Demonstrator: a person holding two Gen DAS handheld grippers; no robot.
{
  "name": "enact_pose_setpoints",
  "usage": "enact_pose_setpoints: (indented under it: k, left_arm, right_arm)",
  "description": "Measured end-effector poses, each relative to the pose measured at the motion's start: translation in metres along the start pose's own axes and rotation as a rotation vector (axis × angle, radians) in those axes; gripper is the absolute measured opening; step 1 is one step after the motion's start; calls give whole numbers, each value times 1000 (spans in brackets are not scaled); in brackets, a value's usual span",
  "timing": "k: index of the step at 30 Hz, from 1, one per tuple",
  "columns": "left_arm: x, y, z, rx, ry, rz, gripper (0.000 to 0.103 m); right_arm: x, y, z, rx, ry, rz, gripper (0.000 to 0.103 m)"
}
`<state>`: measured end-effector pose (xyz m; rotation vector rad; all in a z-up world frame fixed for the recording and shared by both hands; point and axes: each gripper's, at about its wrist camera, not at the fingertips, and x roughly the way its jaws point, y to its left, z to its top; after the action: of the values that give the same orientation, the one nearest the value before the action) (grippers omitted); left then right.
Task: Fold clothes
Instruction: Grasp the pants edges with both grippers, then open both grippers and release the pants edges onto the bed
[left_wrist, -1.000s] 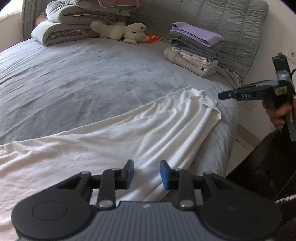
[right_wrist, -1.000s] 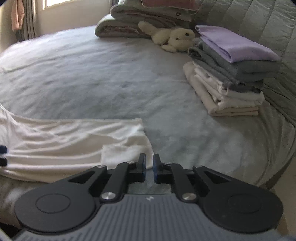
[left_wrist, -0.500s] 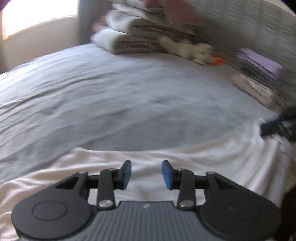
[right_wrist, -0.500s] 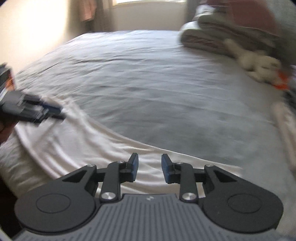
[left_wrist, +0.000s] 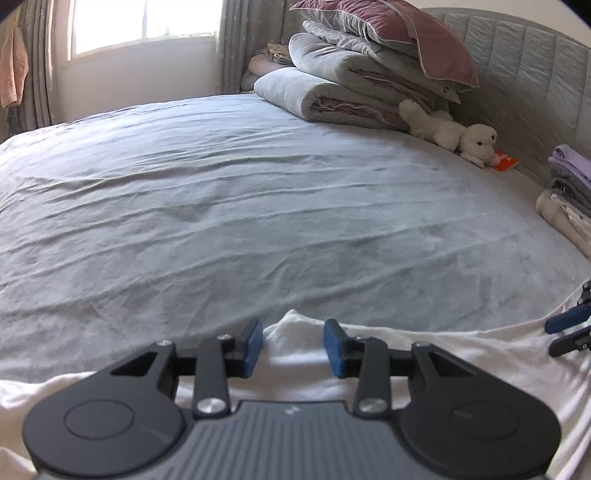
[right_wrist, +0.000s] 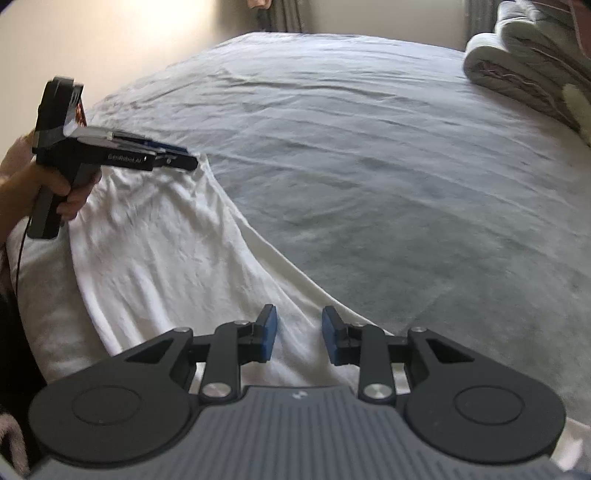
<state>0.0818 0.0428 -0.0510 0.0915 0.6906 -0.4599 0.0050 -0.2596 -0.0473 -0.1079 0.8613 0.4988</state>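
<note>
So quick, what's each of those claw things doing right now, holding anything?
Left gripper: open, white garment edge between its fingers, not pinched.
Right gripper: jaws closing, over the garment, nothing gripped.

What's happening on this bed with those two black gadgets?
A person is folding a white garment spread along the near edge of a grey bed. Each hand holds a gripper: the left gripper sits open over a raised fold at one end, and the right gripper, jaws closing, is over the cloth at the other end. Neither pinches it yet. Folded clothes wait nearby.
</note>
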Motion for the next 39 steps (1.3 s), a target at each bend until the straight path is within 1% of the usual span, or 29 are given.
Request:
enact_pose_setpoints:
  k: [2,4,8,9,10,11,13,16,20,22,23,24,26,29,33,37,38,39]
  left_arm:
    - [2,2,-1,1,-5,-5,38]
    - [4,3,-2,-1,-15,-14,38]
    - [7,5,-1,-7,-18,-30,37]
    - [8,6,-1,-10,-16,-36,32]
    - [8,6,0,-13,-13,-50,18]
    - [9,6,0,-15,-12,-62,14]
    - [9,4,-1,-12,-19,-55,9]
    - [7,5,-2,-28,-44,-36,6]
    - [5,8,-2,-70,-86,-13,6]
    - [6,10,-1,-86,-93,-4,6]
    - [8,11,-1,-90,-91,-1,6]
    - [10,10,-2,-89,-86,3,6]
    - [13,8,-3,-86,-88,22,6]
    - [17,5,-3,-74,-91,51,6]
    - [22,-4,-3,-28,-88,96,7]
    - [20,-7,-2,-12,-91,117,13]
    - [19,-7,-2,-16,-92,119,16]
    - [16,-7,-2,-27,-94,122,25]
  right_arm:
    - [3,1,-1,-23,-3,3,24]
    - [1,1,-3,-33,-11,12,15]
    - [-2,2,-7,-54,-22,19,11]
    - [-3,3,-8,-61,-24,21,10]
    - [-4,4,-9,-68,-26,23,9]
    - [-4,4,-9,-74,-28,25,9]
    - [-3,5,-10,-78,-32,24,6]
    - [-6,7,-10,-85,-56,10,4]
    - [-18,7,-7,-74,-123,-29,3]
    - [-23,6,-4,-61,-156,-48,3]
    - [-23,5,-3,-59,-159,-53,3]
    - [-22,4,-3,-57,-159,-59,3]
    - [-14,2,-3,-58,-129,-71,3]
    - [6,5,-6,-88,-77,-110,3]
    - [12,5,-6,-80,-67,-123,4]
    - [10,7,-4,-61,-62,-136,6]
    - [10,8,-3,-59,-61,-142,8]
    - [9,10,-2,-54,-61,-146,10]
